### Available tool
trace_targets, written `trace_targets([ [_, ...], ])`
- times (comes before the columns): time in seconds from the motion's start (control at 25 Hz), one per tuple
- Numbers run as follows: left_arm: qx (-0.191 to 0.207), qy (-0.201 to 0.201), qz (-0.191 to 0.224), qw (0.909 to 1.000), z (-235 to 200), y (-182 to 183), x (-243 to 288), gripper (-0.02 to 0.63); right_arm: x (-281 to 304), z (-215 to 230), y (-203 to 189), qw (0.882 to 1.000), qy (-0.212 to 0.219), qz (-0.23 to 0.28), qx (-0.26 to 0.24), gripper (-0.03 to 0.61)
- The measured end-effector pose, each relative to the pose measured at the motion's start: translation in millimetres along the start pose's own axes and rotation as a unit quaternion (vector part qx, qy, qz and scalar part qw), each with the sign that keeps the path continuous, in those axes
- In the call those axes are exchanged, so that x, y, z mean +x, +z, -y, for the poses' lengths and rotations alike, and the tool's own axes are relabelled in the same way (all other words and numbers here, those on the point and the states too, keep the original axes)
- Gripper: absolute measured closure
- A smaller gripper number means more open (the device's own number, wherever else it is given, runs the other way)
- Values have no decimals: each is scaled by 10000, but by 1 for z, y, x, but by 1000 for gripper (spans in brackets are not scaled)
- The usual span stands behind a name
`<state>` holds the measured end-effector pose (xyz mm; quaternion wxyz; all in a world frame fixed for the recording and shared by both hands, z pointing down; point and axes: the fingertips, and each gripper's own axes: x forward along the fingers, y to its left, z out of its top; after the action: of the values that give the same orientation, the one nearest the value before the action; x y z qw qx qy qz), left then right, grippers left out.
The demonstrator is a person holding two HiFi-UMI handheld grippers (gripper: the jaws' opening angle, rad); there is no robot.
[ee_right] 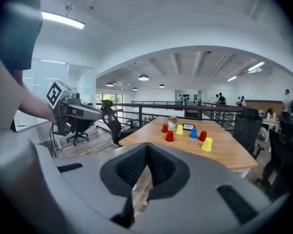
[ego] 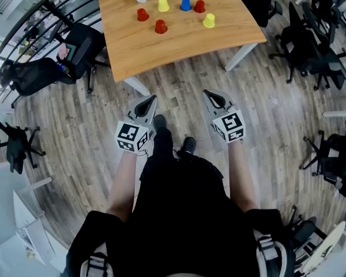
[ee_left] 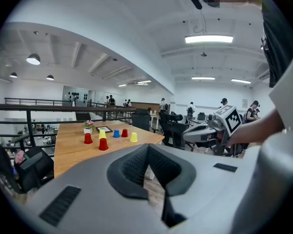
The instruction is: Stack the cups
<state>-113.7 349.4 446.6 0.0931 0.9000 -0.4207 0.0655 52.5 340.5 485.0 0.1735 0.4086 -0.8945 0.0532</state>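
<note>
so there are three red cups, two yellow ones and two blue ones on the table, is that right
Not quite. Only one blue cup stands on the table, as the head view shows. The three red cups and two yellow cups are right.

Top: black, short sleeves, filling the lower middle of the head view.
Trousers: black.
Shoes: black, one beside the other near the middle of the frame.
Shoulder straps: pale grey with dark bands, one at each bottom corner.
Left gripper: light grey, pointed like a beak, with a dark hollow on top.
Right gripper: same grey, same pointed shape.
Marker cubes: white with black square patterns, one on each gripper.
Pads: dark, ribbed, set inside the grey jaws.
</note>
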Motion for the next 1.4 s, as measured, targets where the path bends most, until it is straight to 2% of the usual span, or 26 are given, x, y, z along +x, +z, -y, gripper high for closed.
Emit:
trace_targets([
  [0.44,-109,137,-82,9998,35,-19,-31,594,-48,5,-23,9998,-167,-98,-46,572],
  [0.8,4,237,-95,9997,43,-19,-30,594,-52,6,-33,9998,-58,-146,-139,572],
  [1.0,-62,173,-116,9998,49,-22,-26,594,-53,5,-36,9995,-34,-210,-247,571],
  [1.2,1,289,-161,9995,39,-20,-22,594,-46,4,-29,9996,70,-85,-246,571],
  [1.4,89,267,-229,9993,37,-18,-19,592,-42,8,-30,9993,-47,-223,-298,571],
])
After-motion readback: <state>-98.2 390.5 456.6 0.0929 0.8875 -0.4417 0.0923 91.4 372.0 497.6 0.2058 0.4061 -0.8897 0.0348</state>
